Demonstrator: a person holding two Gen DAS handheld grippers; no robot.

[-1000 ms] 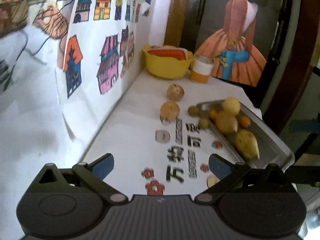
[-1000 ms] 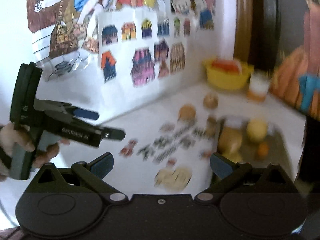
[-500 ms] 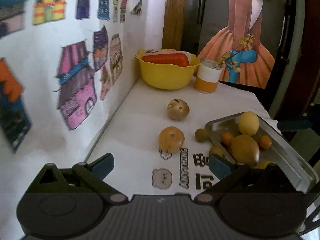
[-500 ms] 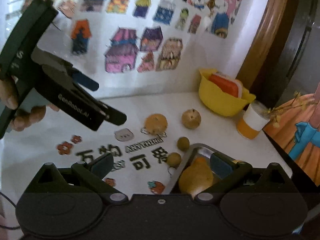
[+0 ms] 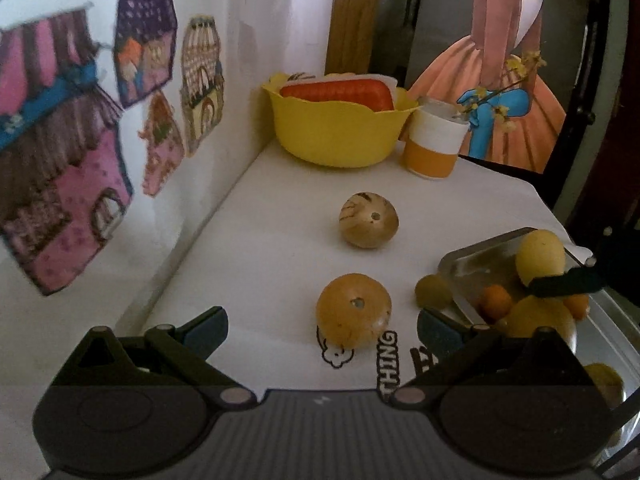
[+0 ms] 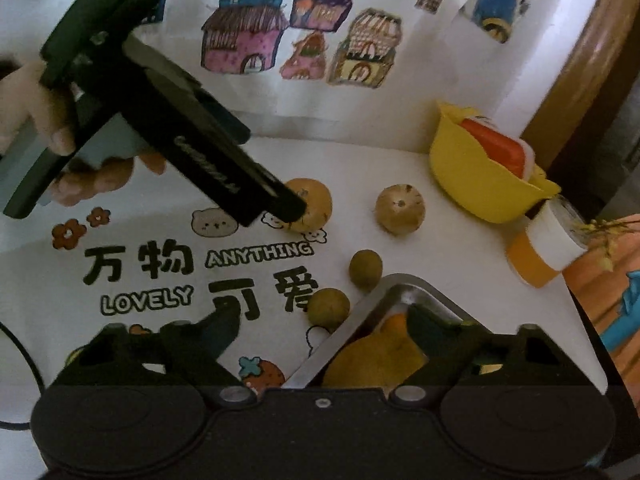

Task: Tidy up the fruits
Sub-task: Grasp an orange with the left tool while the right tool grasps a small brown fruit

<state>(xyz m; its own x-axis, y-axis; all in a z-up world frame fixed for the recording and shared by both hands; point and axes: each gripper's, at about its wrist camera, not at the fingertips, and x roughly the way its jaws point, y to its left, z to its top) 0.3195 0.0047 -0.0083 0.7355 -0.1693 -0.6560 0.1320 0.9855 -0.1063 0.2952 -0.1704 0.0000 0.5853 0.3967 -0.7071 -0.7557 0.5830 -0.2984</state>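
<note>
The left gripper has its fingers spread wide and empty, framing the orange fruit on the bench, probably lined up to take it across to the metal tray, where several yellow and orange fruits already lie. The right gripper hangs over the tray's corner, fingers apart and empty, likely waiting. A brown fruit and two small green ones sit loose beside the tray.

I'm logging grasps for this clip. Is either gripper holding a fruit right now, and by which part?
Nothing is held. The left gripper is open, with the orange fruit lying untouched on the table between its fingers. The right gripper is open above the tray.
</note>
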